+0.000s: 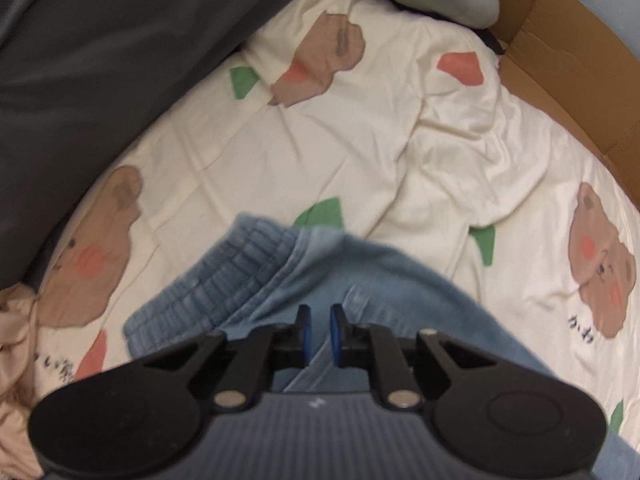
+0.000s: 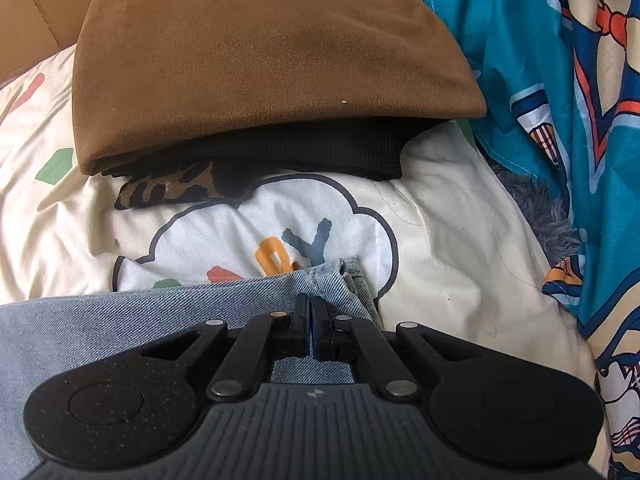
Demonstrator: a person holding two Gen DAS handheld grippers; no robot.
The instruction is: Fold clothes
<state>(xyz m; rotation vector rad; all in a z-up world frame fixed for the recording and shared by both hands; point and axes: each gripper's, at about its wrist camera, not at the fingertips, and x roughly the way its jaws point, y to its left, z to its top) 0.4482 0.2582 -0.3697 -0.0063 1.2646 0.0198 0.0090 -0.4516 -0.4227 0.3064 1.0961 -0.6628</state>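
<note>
Both tongs work the jeans [image 1: 360,276] on my bear-print bedsheet [image 1: 328,152] — left gripper [image 1: 320,330] slightly apart, right gripper [image 2: 311,322] clamped on denim; cardboard box [image 1: 560,40] at the bed's far corner.

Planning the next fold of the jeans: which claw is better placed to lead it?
Probably the right claw: its jaws look shut on the jeans hem corner. The left claw is slightly open over the waistband, gripping nothing.

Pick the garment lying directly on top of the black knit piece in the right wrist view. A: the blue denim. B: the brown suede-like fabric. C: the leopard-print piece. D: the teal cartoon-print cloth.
B: the folded brown fabric overhangs the black knit piece, whose edge shows beneath it.
</note>
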